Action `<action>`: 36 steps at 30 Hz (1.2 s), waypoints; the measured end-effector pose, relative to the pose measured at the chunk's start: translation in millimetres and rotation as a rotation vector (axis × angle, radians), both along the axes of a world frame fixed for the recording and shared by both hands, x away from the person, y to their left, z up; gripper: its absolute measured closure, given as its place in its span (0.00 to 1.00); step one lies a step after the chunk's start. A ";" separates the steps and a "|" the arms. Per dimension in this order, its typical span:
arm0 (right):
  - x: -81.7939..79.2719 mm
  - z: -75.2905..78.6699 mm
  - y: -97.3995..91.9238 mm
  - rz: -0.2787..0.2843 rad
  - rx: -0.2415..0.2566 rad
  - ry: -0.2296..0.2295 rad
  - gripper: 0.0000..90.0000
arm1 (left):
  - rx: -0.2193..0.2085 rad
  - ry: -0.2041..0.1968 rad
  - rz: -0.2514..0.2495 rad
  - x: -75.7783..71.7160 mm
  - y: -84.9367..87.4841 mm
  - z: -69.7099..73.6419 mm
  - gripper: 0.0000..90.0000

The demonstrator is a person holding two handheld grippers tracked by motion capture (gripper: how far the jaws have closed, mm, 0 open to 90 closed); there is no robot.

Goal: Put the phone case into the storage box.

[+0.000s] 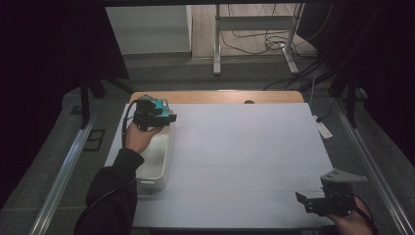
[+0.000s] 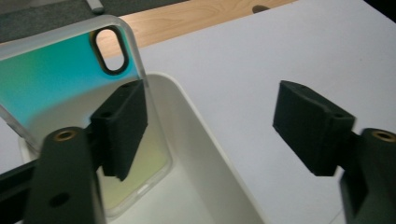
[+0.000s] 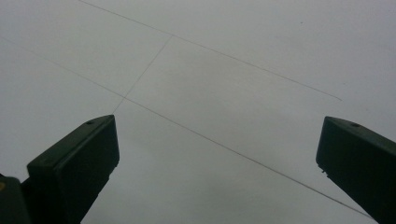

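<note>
Left gripper [image 2: 210,126] spread wide, phone case [image 2: 70,93] loose against one jaw, tipped over the tray [image 2: 205,140] (far left). It could catch the rim and slide out. Right gripper [image 3: 217,168] open, idle.

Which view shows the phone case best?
The left gripper view: the phone case fills its left side, iridescent teal with its camera cutout clear, leaning into the white bin beside one jaw. The high view shows just a teal patch at the left gripper.

1 high overview, 2 close jaw-cams
</note>
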State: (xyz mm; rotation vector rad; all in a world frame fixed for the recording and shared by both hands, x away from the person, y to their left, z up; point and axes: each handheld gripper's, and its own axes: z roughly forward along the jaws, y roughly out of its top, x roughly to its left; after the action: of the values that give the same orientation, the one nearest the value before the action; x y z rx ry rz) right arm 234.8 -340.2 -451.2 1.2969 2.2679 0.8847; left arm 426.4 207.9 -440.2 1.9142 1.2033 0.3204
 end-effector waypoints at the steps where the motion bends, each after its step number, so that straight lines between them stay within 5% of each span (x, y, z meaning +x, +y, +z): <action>1: 0.1 -0.1 0.1 0.000 0.000 0.000 0.00 | 0.000 0.000 0.000 0.0 0.0 0.0 0.26; 20: -0.3 -0.1 0.0 0.000 -0.001 0.000 0.00 | 0.018 -0.037 -0.053 -13.4 -2.7 6.3 0.03; 36: -0.4 0.0 0.0 0.000 -0.001 -0.001 0.00 | 0.030 -0.086 -0.080 -27.8 -4.7 6.9 0.00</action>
State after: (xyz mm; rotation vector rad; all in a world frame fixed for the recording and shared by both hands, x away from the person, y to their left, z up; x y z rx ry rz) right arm 234.4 -340.2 -451.2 1.2957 2.2679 0.8840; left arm 398.6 203.2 -433.3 1.9484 1.0679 0.3756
